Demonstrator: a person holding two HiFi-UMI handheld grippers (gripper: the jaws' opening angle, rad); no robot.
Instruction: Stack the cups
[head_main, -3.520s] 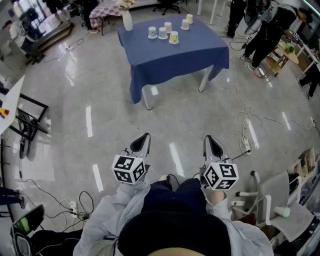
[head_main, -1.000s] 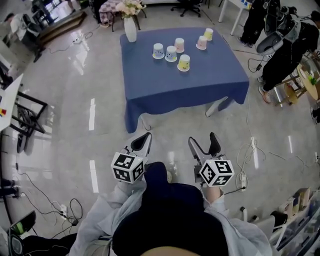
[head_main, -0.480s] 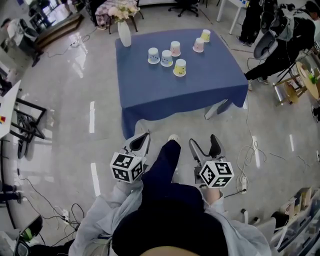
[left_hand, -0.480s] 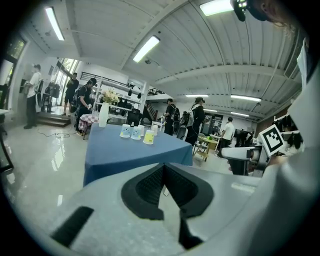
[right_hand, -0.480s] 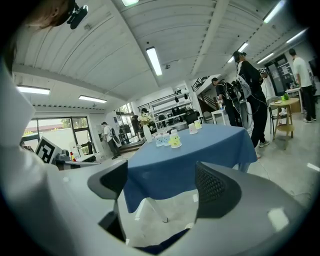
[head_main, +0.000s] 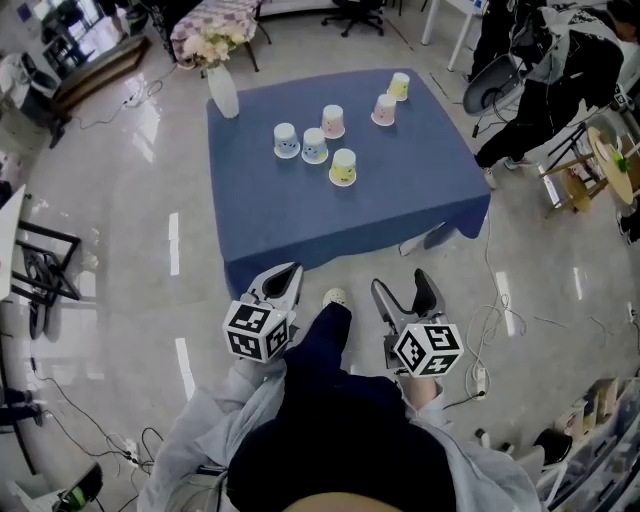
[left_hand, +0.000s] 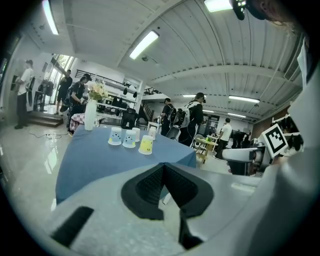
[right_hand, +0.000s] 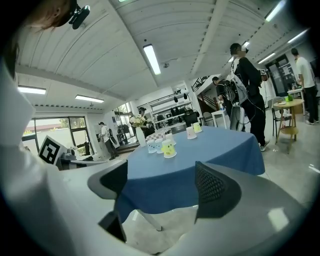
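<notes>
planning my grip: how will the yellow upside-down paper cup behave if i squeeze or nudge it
The small yellow paper cup looks thin-walled, so probably very light and easily dented by a hard squeeze. It stands rim-down on the blue tablecloth, wide end low, so a nudge likely slides it rather than tips it.

Six cups, all upside down, unstacked, well ahead of left gripper (head_main: 283, 285) and right gripper (head_main: 400, 290). Near yellow cup (head_main: 343, 167) closest. Blue cup (head_main: 314, 146) and pale blue cup (head_main: 286, 141) side by side beyond it, leftward. Pink cup (head_main: 333, 121) behind those. Far pink cup (head_main: 384, 109) and far yellow cup (head_main: 399, 86) farthest, rightward.
</notes>
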